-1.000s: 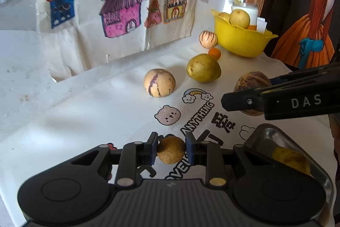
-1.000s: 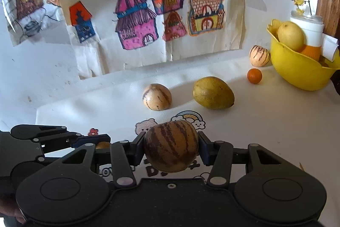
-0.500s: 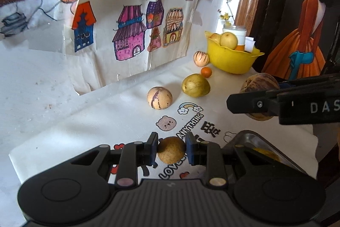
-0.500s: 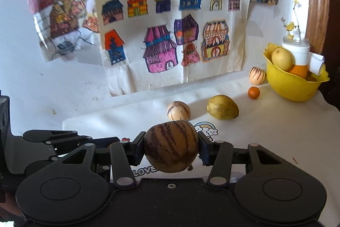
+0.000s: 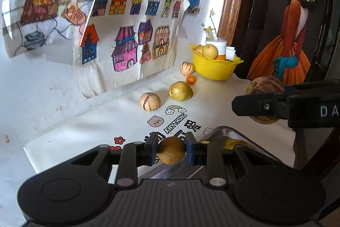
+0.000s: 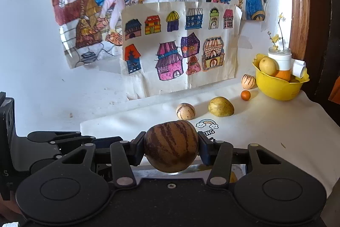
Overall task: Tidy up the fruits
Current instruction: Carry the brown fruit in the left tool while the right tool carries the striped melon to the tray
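My left gripper (image 5: 171,152) is shut on a small round brown fruit (image 5: 171,153), held above the near edge of a metal tray (image 5: 225,133). My right gripper (image 6: 171,150) is shut on a large brown striped melon (image 6: 171,145); it also shows in the left wrist view (image 5: 263,86), raised at the right over the tray. On the white cloth lie a striped beige fruit (image 5: 150,101), a yellow-green mango (image 5: 180,90), a small orange (image 5: 190,79) and another striped fruit (image 5: 187,68). A yellow bowl (image 5: 214,69) holds more fruit.
A yellow fruit (image 5: 233,143) lies in the tray. A white jar with flowers (image 6: 279,59) stands behind the bowl. Drawings hang on the back wall (image 6: 178,52). The cloth's right edge drops off by a dark panel (image 5: 286,35).
Both grippers have pulled back and risen from the table with their fruits still held; the loose fruits and bowl look smaller and farther away.
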